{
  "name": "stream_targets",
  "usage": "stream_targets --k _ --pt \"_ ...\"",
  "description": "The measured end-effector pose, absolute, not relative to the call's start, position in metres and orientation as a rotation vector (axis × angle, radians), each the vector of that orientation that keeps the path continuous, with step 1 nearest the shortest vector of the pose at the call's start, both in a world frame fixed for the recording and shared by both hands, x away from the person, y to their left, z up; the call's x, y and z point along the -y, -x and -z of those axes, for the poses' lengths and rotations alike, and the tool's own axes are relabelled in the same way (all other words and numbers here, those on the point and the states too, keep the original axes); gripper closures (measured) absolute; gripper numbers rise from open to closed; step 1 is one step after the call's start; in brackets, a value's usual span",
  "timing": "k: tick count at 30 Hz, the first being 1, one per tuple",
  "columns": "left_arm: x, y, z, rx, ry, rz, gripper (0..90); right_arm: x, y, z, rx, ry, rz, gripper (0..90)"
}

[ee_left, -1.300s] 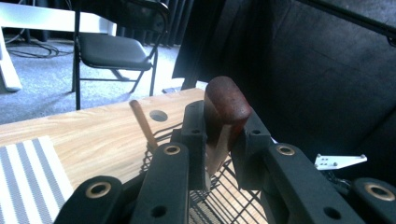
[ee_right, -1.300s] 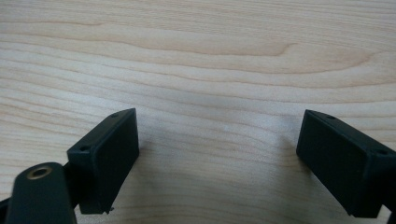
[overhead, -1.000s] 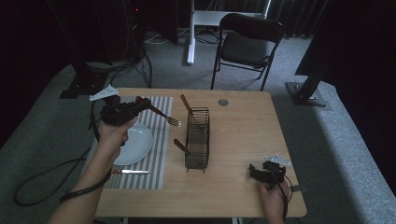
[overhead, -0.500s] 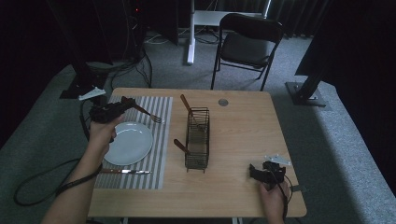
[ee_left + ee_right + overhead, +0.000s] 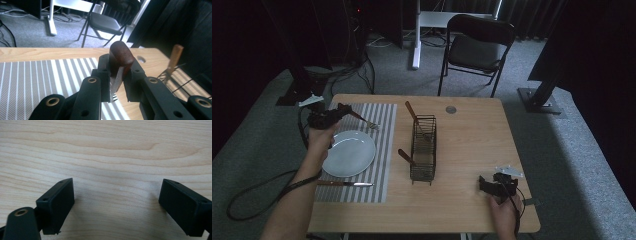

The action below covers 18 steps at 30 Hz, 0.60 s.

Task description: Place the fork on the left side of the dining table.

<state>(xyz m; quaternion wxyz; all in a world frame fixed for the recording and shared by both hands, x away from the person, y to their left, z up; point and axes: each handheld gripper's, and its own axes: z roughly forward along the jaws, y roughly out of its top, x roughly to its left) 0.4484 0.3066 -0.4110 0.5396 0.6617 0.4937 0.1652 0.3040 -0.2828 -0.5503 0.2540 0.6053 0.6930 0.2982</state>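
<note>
Room, high view: grey carpet around a wooden table (image 5: 472,145); a folding chair (image 5: 477,47) stands at the upper centre of the frame, dark curtains behind it.
Table, high view: a striped placemat (image 5: 379,165) covers its left part; a white plate (image 5: 349,153) lies on the mat, a knife (image 5: 344,184) below the plate, and a black wire caddy (image 5: 423,148) stands at frame centre with wooden handles sticking out of it.
Left gripper, high view: the left gripper (image 5: 341,111) sits at the left of the frame, above the plate, clamped on the handle of a fork (image 5: 362,120) whose tines reach right over the mat.
Right gripper, high view: the right gripper (image 5: 484,183) rests low at the lower right, well apart from the caddy.
Left gripper view: both black jaws press on the fork's brown wooden handle (image 5: 120,56) at frame centre; the metal tines point down toward the striped mat (image 5: 37,77); a wooden handle in the caddy (image 5: 175,56) shows at the right.
Right gripper view: jaws stand wide apart at the bottom corners, bare wood grain (image 5: 112,157) between them.
</note>
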Motion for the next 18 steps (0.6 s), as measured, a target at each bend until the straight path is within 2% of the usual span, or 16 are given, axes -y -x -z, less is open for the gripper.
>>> stream_targets --k 8,18 --pt "-0.306 -0.469 0.424 -1.195 -1.633 -0.395 77.0 0.283 -0.304 0.55 -1.883 -1.644 -0.81 12.7" --pt "-0.309 -0.478 0.445 -1.221 -1.601 -0.339 76.9 0.282 -0.304 0.55 -1.877 -1.649 -0.808 12.7"
